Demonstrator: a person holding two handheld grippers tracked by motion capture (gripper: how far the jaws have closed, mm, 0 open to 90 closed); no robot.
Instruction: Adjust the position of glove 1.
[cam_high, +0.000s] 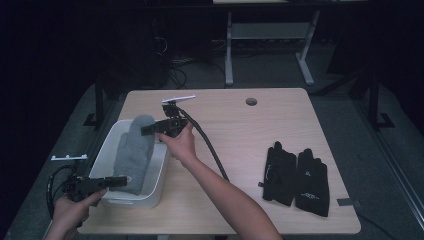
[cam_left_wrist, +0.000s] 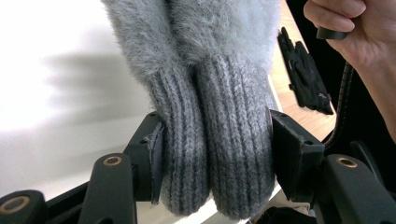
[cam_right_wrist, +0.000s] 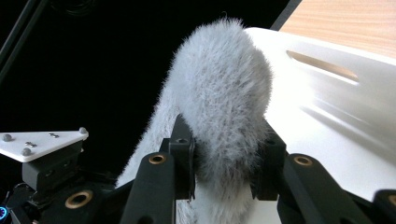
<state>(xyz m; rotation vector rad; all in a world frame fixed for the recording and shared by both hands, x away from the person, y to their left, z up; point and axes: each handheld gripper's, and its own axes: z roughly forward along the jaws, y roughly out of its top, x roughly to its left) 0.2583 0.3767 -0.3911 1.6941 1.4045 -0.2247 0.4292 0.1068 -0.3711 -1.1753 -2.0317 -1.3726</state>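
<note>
Left tongs (cam_left_wrist: 215, 144) grip mittens' (cam_left_wrist: 210, 93) cuffs, bin (cam_high: 112, 145) half-hidden.

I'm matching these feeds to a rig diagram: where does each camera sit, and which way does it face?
High view: above the person's side, facing forward and down on the table; forearms, hands and both grippers show.
Left gripper view: rides the left gripper, looking along its jaws at the grey mittens' ribbed cuffs; the other hand shows.
Right gripper view: rides the right gripper, facing the mittens' fluffy end.
Shared: all show the mittens and white bin; the black gloves show in high and left.
</note>
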